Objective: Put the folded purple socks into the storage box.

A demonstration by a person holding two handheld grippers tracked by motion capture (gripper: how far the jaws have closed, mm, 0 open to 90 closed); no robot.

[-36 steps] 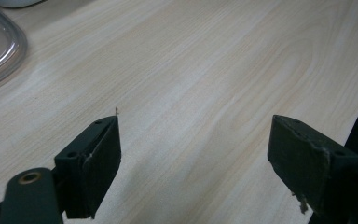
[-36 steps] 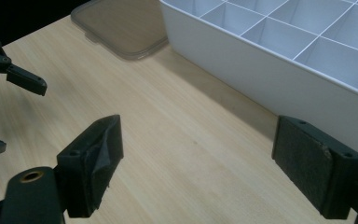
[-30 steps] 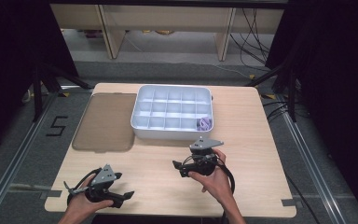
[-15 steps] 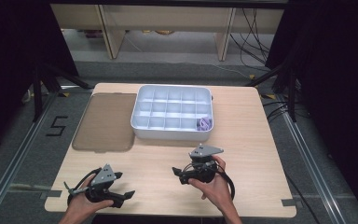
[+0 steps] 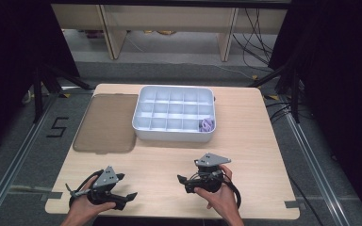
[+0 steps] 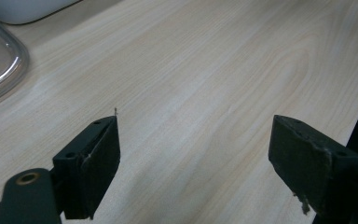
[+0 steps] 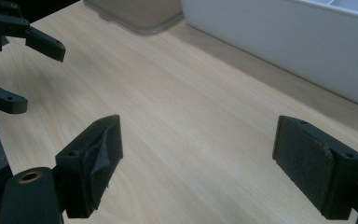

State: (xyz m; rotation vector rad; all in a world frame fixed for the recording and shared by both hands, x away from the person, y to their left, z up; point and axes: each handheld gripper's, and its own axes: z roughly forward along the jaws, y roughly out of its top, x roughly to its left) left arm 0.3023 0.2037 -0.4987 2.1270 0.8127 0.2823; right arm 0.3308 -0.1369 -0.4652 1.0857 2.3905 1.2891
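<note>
A white compartment tray (image 5: 174,134) stands at the middle back of the wooden table, with a small purple object (image 5: 207,125) in its front right compartment. My left gripper (image 5: 126,187) rests near the front left edge, open, jaws pointing right. In the left gripper view the gripper (image 6: 196,144) has only bare wood between its jaws. My right gripper (image 5: 183,184) is held low in front of the tray, open, jaws pointing left. In the right gripper view the gripper (image 7: 198,154) is empty, the tray wall (image 7: 284,42) lies ahead at the right, and the left gripper (image 7: 23,70) shows far left.
A flat translucent lid (image 5: 107,122) lies on the table left of the tray; its corner shows as the lid (image 6: 0,60) and the lid (image 7: 135,11) in the gripper views. Bare wood spreads between the grippers and the tray. The table edge is close behind both hands.
The right gripper has drawn back from the tray toward the near edge of the table. The left gripper has stayed almost still. Both remain open.
</note>
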